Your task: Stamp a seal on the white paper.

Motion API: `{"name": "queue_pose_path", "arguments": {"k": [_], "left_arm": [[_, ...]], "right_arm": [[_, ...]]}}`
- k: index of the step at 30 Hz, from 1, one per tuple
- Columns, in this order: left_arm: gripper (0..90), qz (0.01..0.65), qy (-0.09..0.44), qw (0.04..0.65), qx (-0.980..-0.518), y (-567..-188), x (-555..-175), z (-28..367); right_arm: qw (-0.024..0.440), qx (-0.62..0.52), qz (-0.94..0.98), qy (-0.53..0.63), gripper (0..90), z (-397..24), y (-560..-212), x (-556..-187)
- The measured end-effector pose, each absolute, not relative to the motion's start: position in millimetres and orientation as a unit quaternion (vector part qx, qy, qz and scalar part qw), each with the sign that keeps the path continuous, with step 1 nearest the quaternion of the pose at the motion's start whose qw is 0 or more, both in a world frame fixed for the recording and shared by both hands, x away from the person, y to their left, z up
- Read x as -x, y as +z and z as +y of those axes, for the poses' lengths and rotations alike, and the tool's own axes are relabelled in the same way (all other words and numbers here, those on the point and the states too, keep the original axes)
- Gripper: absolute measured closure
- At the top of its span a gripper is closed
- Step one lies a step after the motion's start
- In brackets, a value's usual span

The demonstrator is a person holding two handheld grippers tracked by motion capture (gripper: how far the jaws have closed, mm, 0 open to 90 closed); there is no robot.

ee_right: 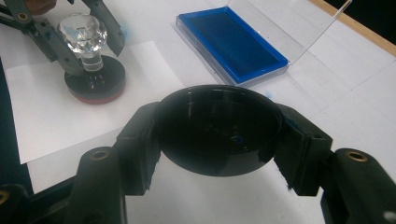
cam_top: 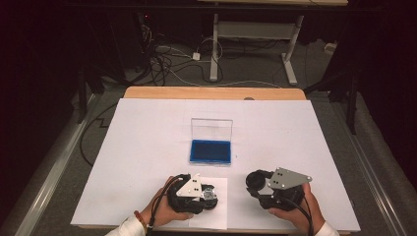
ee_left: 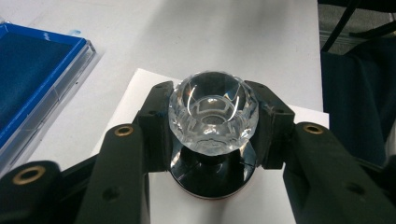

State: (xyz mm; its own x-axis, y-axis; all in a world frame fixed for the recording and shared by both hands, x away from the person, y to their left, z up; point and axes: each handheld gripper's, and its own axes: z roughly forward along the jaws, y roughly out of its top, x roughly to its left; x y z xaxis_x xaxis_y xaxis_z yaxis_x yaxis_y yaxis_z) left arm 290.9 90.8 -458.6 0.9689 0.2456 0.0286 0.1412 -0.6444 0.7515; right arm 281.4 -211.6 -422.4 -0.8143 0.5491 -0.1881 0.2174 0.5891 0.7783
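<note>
My left gripper (ee_left: 211,116) is shut on a clear faceted knob (ee_left: 212,112), the top of a stamp whose round black base (ee_left: 212,175) rests on a white sheet of paper (ee_left: 140,91). In the right gripper view the same stamp (ee_right: 88,51) stands at the upper left, held between the left gripper's fingers (ee_right: 46,37). My right gripper (ee_right: 219,140) is shut on a round black cap (ee_right: 219,133), held above the table with its hollow side toward the camera. In the high view the left gripper (cam_top: 209,195) and right gripper (cam_top: 255,183) sit near the front edge.
An open ink pad case with a blue pad (cam_top: 211,151) and upright clear lid (cam_top: 212,129) lies mid-table on the white table cover (cam_top: 295,132). Beyond the wooden far edge (cam_top: 211,92) are floor cables and a desk frame (cam_top: 214,44).
</note>
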Motion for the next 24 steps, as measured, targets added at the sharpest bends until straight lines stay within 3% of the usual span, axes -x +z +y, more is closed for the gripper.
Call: {"name": "queue_pose_path", "arguments": {"k": [24], "left_arm": [[54.2, 0.13, 0.046, 0.44, -0.887, -443.5, -297.8, 94.3]], "right_arm": [[0.212, -0.222, 0.865, 0.398, 38.6, -212.8, -420.7, -280.3]]}}
